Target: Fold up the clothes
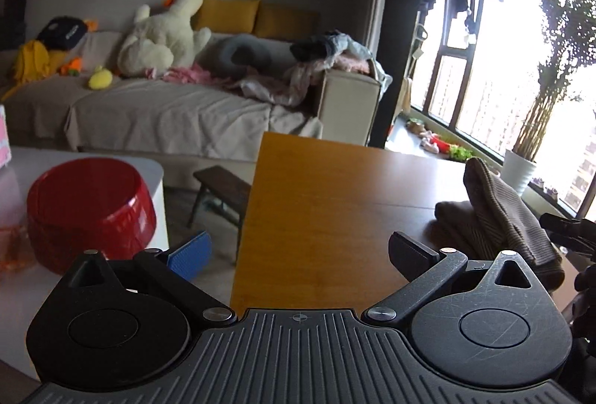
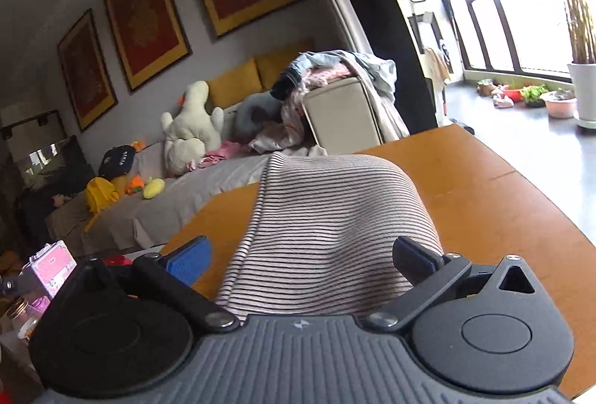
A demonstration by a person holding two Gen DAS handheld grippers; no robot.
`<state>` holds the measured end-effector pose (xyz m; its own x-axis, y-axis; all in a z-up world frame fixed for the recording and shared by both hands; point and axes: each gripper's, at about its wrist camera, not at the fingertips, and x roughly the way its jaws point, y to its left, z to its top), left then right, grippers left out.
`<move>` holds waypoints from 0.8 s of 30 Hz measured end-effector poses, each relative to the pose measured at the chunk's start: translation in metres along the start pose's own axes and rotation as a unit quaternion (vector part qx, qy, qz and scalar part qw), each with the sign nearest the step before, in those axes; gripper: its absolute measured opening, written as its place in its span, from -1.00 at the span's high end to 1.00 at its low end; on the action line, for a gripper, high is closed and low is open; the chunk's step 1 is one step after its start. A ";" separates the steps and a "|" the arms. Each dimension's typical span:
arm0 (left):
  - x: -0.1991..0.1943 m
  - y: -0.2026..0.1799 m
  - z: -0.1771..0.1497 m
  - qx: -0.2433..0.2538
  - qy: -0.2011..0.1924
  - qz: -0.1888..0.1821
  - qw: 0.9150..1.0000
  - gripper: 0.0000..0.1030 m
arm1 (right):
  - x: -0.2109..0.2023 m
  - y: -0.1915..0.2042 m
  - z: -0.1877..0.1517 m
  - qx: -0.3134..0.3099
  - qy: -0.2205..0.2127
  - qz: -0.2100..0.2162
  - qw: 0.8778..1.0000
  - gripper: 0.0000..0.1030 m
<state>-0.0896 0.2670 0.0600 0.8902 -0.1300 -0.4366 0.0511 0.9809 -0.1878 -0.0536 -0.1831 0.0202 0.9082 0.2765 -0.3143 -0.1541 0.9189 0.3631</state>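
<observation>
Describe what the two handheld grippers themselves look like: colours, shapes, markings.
Both look alike. The left gripper has a grey ribbed body with a small crosshair mark, two round black discs, black linkage arms with silver pivot screws, and triangular cut-outs. One finger pad is textured blue; the other is black. The right gripper matches.

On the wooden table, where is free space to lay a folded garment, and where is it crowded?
The wooden table is bare between its left edge and the striped garment, ahead of the open left gripper. In the right wrist view, bare wood also lies right of the garment. The garment itself crowds the open right gripper.
</observation>
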 end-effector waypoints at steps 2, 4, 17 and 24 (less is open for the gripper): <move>0.001 0.017 -0.005 -0.019 0.002 0.000 1.000 -1.00 | 0.005 -0.007 -0.001 0.007 0.002 -0.011 1.000 -1.00; -0.004 0.035 -0.003 -0.037 -0.005 0.010 0.999 -1.00 | 0.009 -0.018 -0.003 0.028 0.006 -0.020 0.999 -1.00; -0.108 0.036 0.063 -0.003 -0.137 0.113 0.984 -1.00 | 0.020 -0.080 -0.017 0.169 -0.020 -0.067 0.983 -1.00; -0.126 0.002 0.082 0.063 -0.161 0.143 0.975 -1.00 | 0.005 -0.088 -0.008 0.130 -0.093 -0.092 0.983 -1.00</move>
<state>-0.1650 0.2971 0.1867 0.9712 0.1828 -0.1526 -0.1820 0.9831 0.0195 -0.0392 -0.2607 -0.0207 0.9703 0.0333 -0.2394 0.1028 0.8396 0.5335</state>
